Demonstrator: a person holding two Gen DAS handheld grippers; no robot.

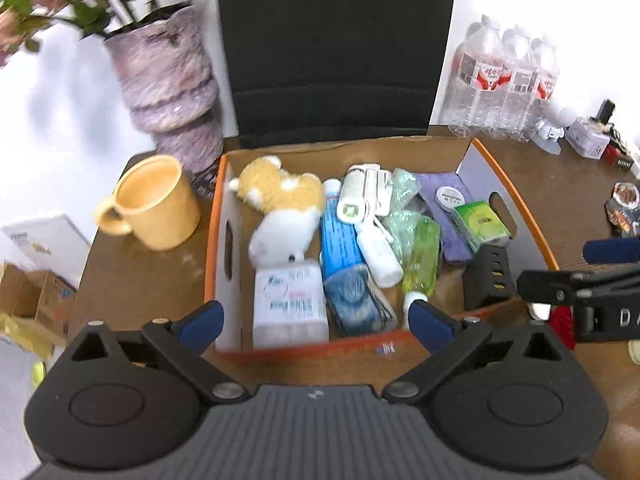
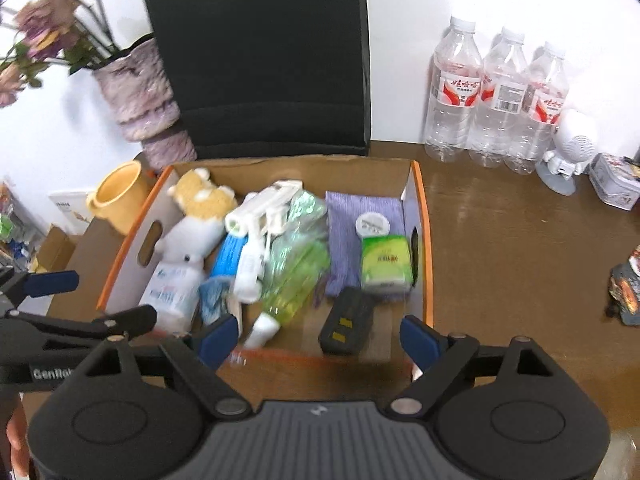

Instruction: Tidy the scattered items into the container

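Cardboard box (image 1: 516,196) w/ orange rim (on table), plush toy (image 1: 280,208), bottles, pkts inside

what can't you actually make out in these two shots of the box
- White packet at the box's near wall, left wrist view: label print smeared by motion blur.
- Dark snack packets on the table, right wrist view: cut off by the right edge.
- Cardboard box, right wrist view: near corners covered by the open right gripper.
- Blue tube, left wrist view: lower end hidden under a blue cloth.

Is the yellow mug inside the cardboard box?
No, the yellow mug stands on the table outside the box's left wall.
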